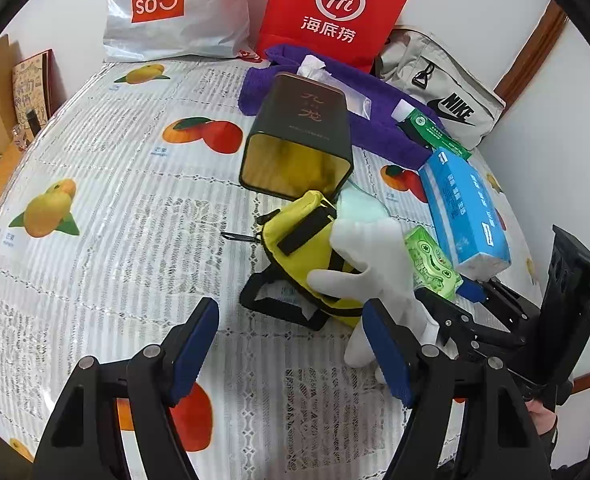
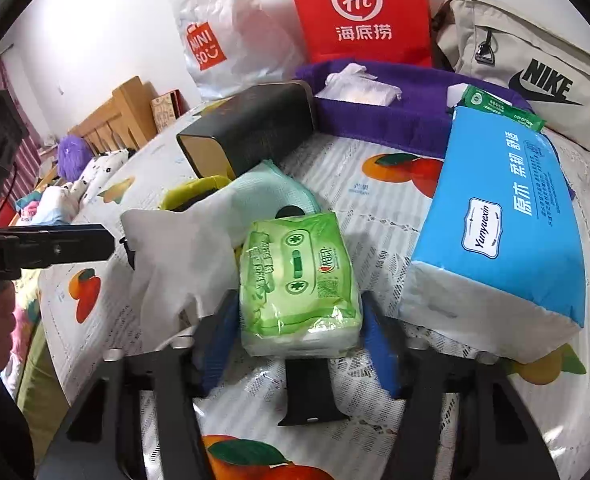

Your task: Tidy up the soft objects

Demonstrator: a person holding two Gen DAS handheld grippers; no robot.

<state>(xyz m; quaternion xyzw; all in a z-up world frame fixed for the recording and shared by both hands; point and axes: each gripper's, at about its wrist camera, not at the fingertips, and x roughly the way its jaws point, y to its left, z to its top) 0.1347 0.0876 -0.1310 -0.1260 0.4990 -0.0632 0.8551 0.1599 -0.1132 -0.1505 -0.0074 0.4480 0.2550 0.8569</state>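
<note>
- In the left wrist view, the left claw (image 1: 291,356) fills the lower middle of the frame, its blue pads spread wide with only the fruit-print bed cover (image 1: 107,216) between them; it holds nothing.
- Just above it, at frame centre, a yellow pouch (image 1: 299,240) lies on the cover, with a white glove (image 1: 371,264) draped over its right side; the glove's fingers reach down beside the claw's right pad.
- Above the pouch, a dark tin (image 1: 299,136) lies on its side, open mouth toward the camera.
- At the right, a green tissue pack (image 1: 433,262) sits between the glove and a blue tissue pack (image 1: 465,208).
- In the right wrist view, the right claw (image 2: 297,338) sits lower centre, partly open, its blue pads on either side of the green tissue pack's near end; whether they press it cannot be told.
- A purple towel (image 2: 383,120) lies in the upper middle, a red bag (image 2: 359,12) standing behind it.
- At the upper right rests a beige Nike bag (image 2: 535,68).
</note>
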